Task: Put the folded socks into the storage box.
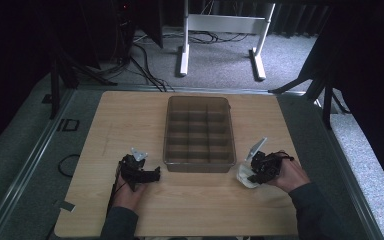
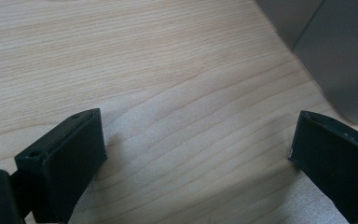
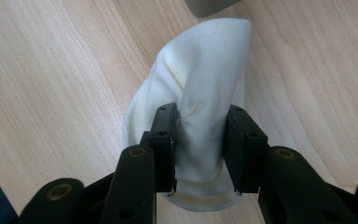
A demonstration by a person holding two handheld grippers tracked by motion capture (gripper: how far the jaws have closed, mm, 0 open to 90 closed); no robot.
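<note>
White cloth (image 3: 200,88) pinched in the right gripper (image 3: 200,140), just beside the divided bin (image 1: 198,131)
The fold should be kept clamped and lifted clear of the bin wall; the left gripper (image 2: 198,154) is held wide, empty

A tray (image 1: 198,102) sits at the table's (image 1: 130,115) centre. The left gripper (image 1: 150,175) lies at its 8 o'clock, the right gripper (image 1: 250,176) at 4 o'clock, with a cloth (image 3: 205,70) between its jaws.

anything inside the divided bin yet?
The divided bin looks empty: its compartments show only bare dark floor in the high view. The near wall hides a strip of the front row. The white cloth is still outside, clamped in the right gripper.
</note>
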